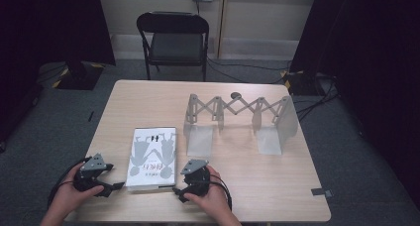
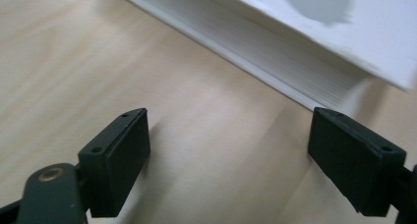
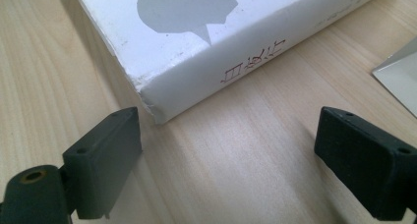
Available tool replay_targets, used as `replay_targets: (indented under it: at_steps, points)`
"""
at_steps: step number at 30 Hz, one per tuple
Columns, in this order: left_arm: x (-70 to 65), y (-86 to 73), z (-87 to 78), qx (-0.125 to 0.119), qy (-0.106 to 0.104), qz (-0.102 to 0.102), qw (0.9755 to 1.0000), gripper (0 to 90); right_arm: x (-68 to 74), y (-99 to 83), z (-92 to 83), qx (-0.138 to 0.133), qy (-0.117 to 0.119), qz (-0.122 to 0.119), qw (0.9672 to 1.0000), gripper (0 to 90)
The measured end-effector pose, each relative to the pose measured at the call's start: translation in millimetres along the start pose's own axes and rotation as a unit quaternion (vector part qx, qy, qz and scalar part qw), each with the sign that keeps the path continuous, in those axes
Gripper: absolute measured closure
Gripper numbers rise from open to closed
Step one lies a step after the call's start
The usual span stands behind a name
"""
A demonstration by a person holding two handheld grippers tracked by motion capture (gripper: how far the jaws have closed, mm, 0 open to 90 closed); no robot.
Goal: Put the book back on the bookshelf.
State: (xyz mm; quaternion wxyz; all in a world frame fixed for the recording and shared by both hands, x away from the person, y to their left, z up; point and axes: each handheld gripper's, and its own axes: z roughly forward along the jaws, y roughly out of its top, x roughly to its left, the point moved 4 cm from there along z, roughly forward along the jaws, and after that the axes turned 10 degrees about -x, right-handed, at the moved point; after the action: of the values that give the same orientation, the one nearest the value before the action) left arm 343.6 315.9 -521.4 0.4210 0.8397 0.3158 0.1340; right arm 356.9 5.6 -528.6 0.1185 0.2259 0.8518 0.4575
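Observation:
A white book (image 1: 151, 155) with grey figures on its cover lies flat near the table's front edge. My left gripper (image 1: 117, 186) rests on the table just left of the book's near corner and is open, nothing between its jaws. In the left gripper view the book's page edge (image 2: 275, 44) runs across the upper right, beyond the gripper (image 2: 228, 160). My right gripper (image 1: 177, 190) sits just right of the book's other near corner, also open. In the right gripper view the book's spine corner (image 3: 196, 52) lies a little ahead of the empty gripper (image 3: 226, 165).
A grey metal expanding book rack (image 1: 237, 118) stands upright behind and to the right of the book; one of its plates (image 3: 399, 79) shows in the right gripper view. A black folding chair (image 1: 174, 40) stands beyond the wooden table (image 1: 277, 181). Cables lie on the floor.

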Motion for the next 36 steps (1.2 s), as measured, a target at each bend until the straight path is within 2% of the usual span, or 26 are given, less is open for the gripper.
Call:
replay_targets:
  at_steps: [1, 4, 5, 8, 9, 10, 13, 16, 18, 20, 21, 24, 25, 28, 31, 34, 36]
  points:
    - [-4.6, -0.4, -1.7, 0.005, -0.006, 0.005, 1.0000, 16.4, 0.0, 0.1, 0.1, 0.000, 0.000, 0.000, 1.0000, 10.2]
    - [-10.6, -0.5, -2.7, 0.004, -0.011, 0.005, 0.9999, 16.6, -0.1, 0.1, 0.1, 0.000, 0.001, 0.000, 1.0000, 10.2]
    - [-15.1, 0.3, -3.0, 0.009, -0.022, 0.013, 0.9996, 16.4, -0.3, 0.2, 0.3, 0.000, 0.003, -0.002, 1.0000, 10.2]
    - [-20.7, 1.0, -1.1, 0.005, -0.034, 0.017, 0.9993, 16.6, -0.4, 0.4, 0.5, 0.000, 0.004, -0.002, 1.0000, 10.2]
    - [-24.7, 1.7, 2.2, 0.015, -0.034, 0.029, 0.9989, 16.1, -0.3, 0.5, 0.6, 0.000, 0.002, -0.001, 1.0000, 10.4]
    - [-26.8, 2.4, 4.8, 0.005, -0.031, 0.026, 0.9992, 14.8, 0.1, 0.8, 1.2, -0.001, 0.001, -0.001, 1.0000, 10.6]
    - [-29.7, 5.3, 7.0, 0.011, -0.034, 0.027, 0.9990, 15.7, 0.6, 1.7, 1.3, 0.000, 0.002, -0.002, 1.0000, 12.8]
    - [-33.6, 7.2, 12.3, 0.004, -0.025, 0.034, 0.9991, 15.9, 2.1, 2.8, 1.6, 0.003, 0.004, -0.003, 1.0000, 13.8]
    - [-34.6, 7.8, 12.2, 0.004, -0.028, 0.037, 0.9989, 20.4, 2.8, 3.2, 1.9, 0.003, 0.006, -0.004, 1.0000, 13.8]
    - [-35.4, 8.8, 12.6, 0.000, -0.033, 0.045, 0.9984, 24.1, 5.1, 6.4, 1.2, 0.001, 0.007, -0.016, 0.9998, 14.7]
    - [-36.5, 10.4, 14.7, -0.008, -0.027, 0.034, 0.9990, 25.2, 6.4, 8.2, 1.0, -0.002, 0.010, -0.019, 0.9998, 14.7]
    - [-36.5, 11.7, 15.5, -0.006, -0.026, 0.038, 0.9989, 30.9, 10.7, 15.3, -0.3, -0.006, 0.009, -0.045, 0.9989, 14.7]
    - [-38.0, 13.1, 17.5, -0.015, -0.022, 0.033, 0.9991, 33.3, 11.2, 17.6, -0.8, -0.010, 0.008, -0.048, 0.9988, 14.7]
    - [-40.1, 15.5, 20.9, -0.021, -0.025, 0.034, 0.9989, 37.5, 13.1, 22.4, -0.9, -0.015, 0.017, -0.052, 0.9984, 14.7]
    - [-39.7, 17.2, 20.7, -0.010, -0.019, 0.034, 0.9992, 39.8, 16.0, 25.2, 0.3, -0.021, 0.022, -0.058, 0.9978, 14.7]
    - [-39.7, 17.4, 20.6, -0.009, -0.019, 0.033, 0.9992, 40.6, 16.9, 27.0, 2.0, -0.023, 0.025, -0.056, 0.9979, 14.7]
    - [-41.0, 18.6, 21.6, -0.010, -0.016, 0.026, 0.9995, 41.0, 17.1, 27.9, 3.6, -0.025, 0.024, -0.053, 0.9980, 14.7]
